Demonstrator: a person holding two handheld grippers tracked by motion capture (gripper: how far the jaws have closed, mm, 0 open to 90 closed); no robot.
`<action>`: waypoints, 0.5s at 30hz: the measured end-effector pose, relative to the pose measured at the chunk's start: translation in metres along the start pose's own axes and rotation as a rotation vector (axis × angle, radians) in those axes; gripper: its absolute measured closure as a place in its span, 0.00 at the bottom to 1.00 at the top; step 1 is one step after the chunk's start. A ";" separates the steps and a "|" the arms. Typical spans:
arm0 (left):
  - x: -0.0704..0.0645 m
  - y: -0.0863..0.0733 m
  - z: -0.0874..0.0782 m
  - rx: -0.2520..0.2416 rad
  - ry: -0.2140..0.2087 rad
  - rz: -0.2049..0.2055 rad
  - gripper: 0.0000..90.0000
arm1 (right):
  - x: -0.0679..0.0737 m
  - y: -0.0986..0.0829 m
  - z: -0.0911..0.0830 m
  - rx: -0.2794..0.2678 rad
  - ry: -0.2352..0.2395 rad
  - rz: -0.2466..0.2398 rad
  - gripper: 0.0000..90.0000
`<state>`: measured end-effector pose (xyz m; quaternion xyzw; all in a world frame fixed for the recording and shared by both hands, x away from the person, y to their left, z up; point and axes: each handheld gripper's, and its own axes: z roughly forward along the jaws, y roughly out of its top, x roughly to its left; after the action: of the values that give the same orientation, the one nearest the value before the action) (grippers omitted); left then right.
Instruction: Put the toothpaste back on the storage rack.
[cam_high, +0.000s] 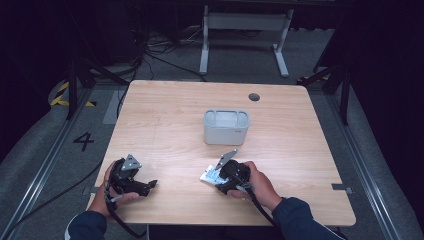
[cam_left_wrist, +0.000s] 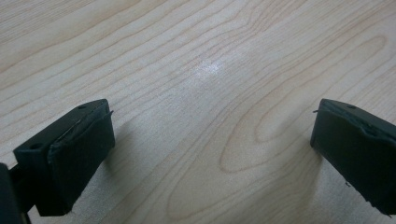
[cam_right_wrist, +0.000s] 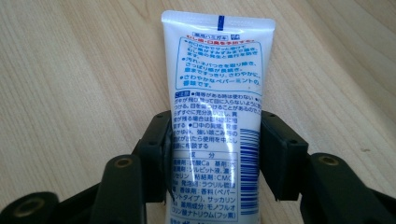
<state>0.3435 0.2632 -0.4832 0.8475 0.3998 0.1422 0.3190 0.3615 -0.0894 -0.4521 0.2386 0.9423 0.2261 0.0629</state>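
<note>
A white tube (cam_right_wrist: 215, 116) with blue printed text lies between the jaws of my right gripper (cam_right_wrist: 215, 154), which press on both its sides; its flat crimped end points away from the camera. From above, the tube (cam_high: 210, 175) pokes out to the left of the right gripper (cam_high: 226, 176) near the table's front middle. My left gripper (cam_high: 145, 186) rests low at the front left, jaws wide apart, with bare wood between them. Its black fingers (cam_left_wrist: 70, 156) hold nothing.
A grey rectangular bin (cam_high: 226, 126) with two compartments stands at the middle of the wooden table (cam_high: 165, 115). A round cable grommet (cam_high: 254, 97) sits near the far edge. Beyond the table are a white frame and cables on the floor.
</note>
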 end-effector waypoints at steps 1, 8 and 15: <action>0.000 0.000 0.000 -0.001 0.000 -0.001 0.00 | 0.000 0.000 0.000 0.000 -0.002 -0.003 0.59; 0.000 0.000 0.000 0.000 -0.001 -0.002 0.00 | -0.002 -0.002 -0.004 -0.021 0.013 -0.007 0.65; 0.000 0.000 0.000 0.000 0.000 -0.001 0.00 | -0.003 -0.004 -0.006 -0.046 0.023 -0.009 0.68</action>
<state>0.3435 0.2631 -0.4832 0.8473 0.4000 0.1423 0.3192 0.3608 -0.0960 -0.4486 0.2302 0.9387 0.2499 0.0586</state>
